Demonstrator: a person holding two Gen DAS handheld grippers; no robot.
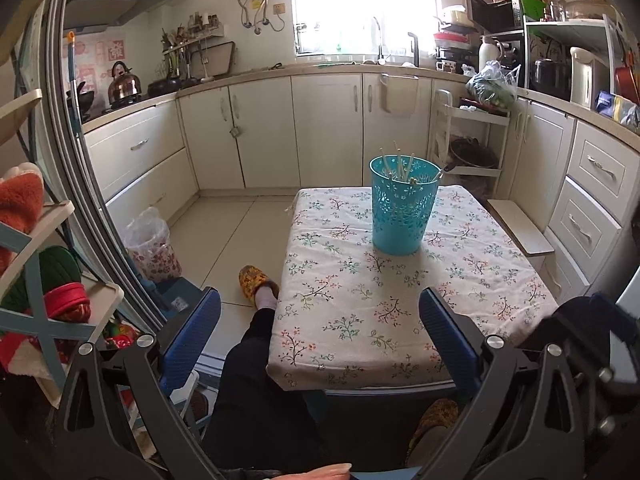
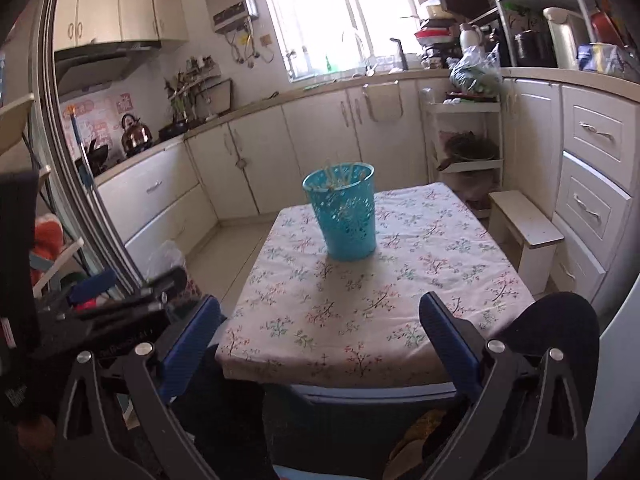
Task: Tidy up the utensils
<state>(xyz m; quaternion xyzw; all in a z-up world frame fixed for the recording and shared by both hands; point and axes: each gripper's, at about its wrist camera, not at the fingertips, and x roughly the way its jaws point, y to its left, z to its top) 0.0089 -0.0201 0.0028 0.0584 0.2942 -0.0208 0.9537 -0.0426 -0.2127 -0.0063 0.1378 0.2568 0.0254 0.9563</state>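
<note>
a: so where's everything at? the teal perforated basket (image 1: pixel 398 206) stands upright on the table with the floral cloth (image 1: pixel 360 320), toward the far end, and the utensils (image 1: pixel 400 164) are already standing in it, leaning on the rim. nothing loose on the cloth that anyone can see.

b: yeah, from the right wrist view the same basket (image 2: pixel 346 216) has thin sticks poking up inside. they look like pale chopsticks, maybe a spoon handle at the rim, but it's too small to call.

a: the left gripper (image 1: pixel 320 332) has its blue pads spread wide with nothing between them, hanging back over the near edge of the table. the right gripper (image 2: pixel 320 332) is the same, wide apart and empty.

b: handling-wise, the person's probably dealing with light stuff. thin plastic basket with cutout walls, likely tips easily if nudged near the top. the sticks look stiff, smooth and skinny, so probably slippery and prone to rolling in the pads.

a: best guess is to pinch a stick near its upper end where it clears the rim, one at a time, and steady the basket low on its wall.
</note>
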